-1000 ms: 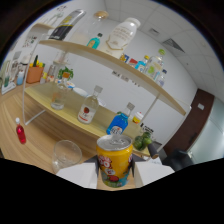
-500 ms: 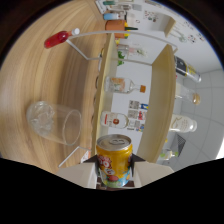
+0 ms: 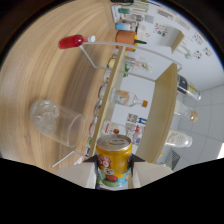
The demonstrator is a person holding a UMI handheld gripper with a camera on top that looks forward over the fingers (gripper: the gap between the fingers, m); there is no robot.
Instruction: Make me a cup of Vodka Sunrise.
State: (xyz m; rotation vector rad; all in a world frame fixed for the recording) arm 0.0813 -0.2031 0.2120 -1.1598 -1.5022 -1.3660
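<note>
1. Spanning most of the gripper view, the wooden tabletop now runs up one side of the scene. A second ago it lay level below the shelves, so the whole view has rolled about a quarter turn.

2. White shelf unit, two wooden boards on a wire frame, stocked with bottles and small containers. It appears on its side, matching the roll. A clear bottle sits between the boards; further labels are too small to read.

3. Clear glass, standing on the tabletop beside the shelf unit, with what looks like ice at its base. It sits just ahead of the fingers and to one side. It has not moved; only its apparent tilt has changed.

4. Orange drink can, yellow-orange with a cartoon label, top opened. The hand-held gripper is closed onto it, both fingers pressing its sides. The can has stayed clamped through the turn, and its mouth points towards the shelves.

5. Red squeeze bottle, small, standing on the tabletop well beyond the glass, untouched.

6. Judgement: the roll reads as the start of a pour, tipping the can. The can mouth is not plainly over the glass rim yet, so liquid could miss. Nothing is seen flowing.
</note>
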